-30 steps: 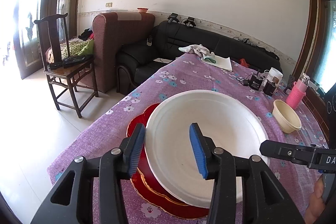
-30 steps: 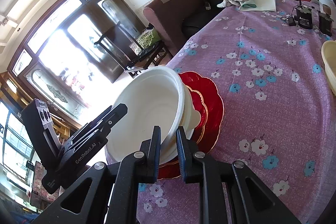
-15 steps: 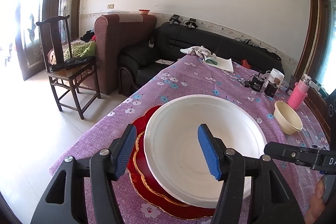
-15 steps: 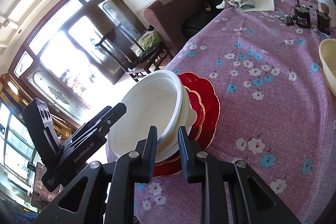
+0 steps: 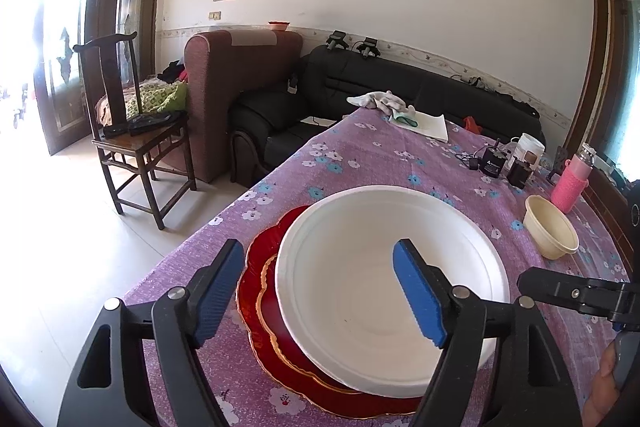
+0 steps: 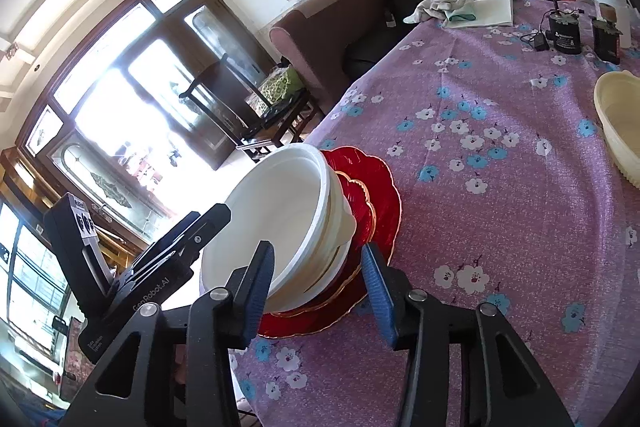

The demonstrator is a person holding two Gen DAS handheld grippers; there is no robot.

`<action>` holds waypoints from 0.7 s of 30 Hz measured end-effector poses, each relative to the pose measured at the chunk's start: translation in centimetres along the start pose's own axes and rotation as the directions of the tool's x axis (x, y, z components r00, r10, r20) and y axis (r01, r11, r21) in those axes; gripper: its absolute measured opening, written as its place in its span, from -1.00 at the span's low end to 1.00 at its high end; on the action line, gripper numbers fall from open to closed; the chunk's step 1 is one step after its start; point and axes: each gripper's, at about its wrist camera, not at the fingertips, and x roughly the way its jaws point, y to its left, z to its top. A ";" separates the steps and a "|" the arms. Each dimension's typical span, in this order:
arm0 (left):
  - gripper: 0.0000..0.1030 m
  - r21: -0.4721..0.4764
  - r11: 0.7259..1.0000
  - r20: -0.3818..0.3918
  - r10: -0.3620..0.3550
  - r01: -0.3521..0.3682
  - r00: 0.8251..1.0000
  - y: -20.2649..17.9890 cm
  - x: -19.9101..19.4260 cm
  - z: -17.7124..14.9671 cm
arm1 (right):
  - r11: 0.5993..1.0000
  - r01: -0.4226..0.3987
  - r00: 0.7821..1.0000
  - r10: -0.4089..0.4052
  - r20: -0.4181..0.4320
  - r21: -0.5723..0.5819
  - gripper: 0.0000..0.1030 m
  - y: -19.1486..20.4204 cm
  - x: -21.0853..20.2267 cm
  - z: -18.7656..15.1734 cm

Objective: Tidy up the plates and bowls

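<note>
white bowl (image 5: pixel 384 283), wide and plain, sits on stacked red plates (image 5: pixel 262 291) with gilt scalloped rims, near the near-left edge of the table. left gripper (image 5: pixel 320 291) spread wide, one finger either side of the bowl's near rim, holding nothing. right gripper (image 6: pixel 316 285) likewise open at the bowl's side, empty. purple floral tablecloth (image 5: pixel 380 155). cream bowl (image 5: pixel 550 233) far right, apart from the stack; pink bottle (image 5: pixel 572 179) beyond it. black sofa (image 5: pixel 400 95) and wooden chair (image 5: pixel 132 131) behind.
</note>
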 end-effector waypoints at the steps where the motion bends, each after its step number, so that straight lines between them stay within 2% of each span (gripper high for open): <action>1: 0.50 0.000 1.000 0.003 0.002 -0.002 1.000 0.0 -0.1 0.0 | 1.000 0.004 1.000 -0.004 0.004 -0.004 0.08 0.0 -0.1 0.0; 6: 0.51 -0.002 1.000 0.018 0.008 -0.008 1.000 -0.1 -0.7 0.2 | 0.999 0.048 0.998 -0.047 0.034 -0.025 0.30 -0.2 -1.0 0.2; 11: 0.52 -0.001 1.000 0.037 0.015 -0.015 0.999 -0.3 -1.3 0.6 | 0.982 0.176 0.980 -0.169 0.106 -0.062 0.54 -0.5 -2.9 0.7; 14: 0.52 0.006 1.000 0.045 0.013 -0.013 0.999 -0.8 -1.6 0.8 | 0.974 0.225 0.964 -0.217 0.153 -0.037 0.55 -1.7 -4.6 1.2; 17: 0.52 0.017 1.000 0.055 0.007 -0.008 0.998 -1.4 -2.1 1.1 | 0.975 0.219 0.957 -0.219 0.188 0.022 0.55 -3.7 -6.7 1.8; 21: 0.52 0.055 0.998 0.083 -0.021 0.016 0.996 -3.2 -3.5 1.8 | 0.957 0.274 0.925 -0.289 0.245 0.094 0.54 -6.7 -10.0 2.8</action>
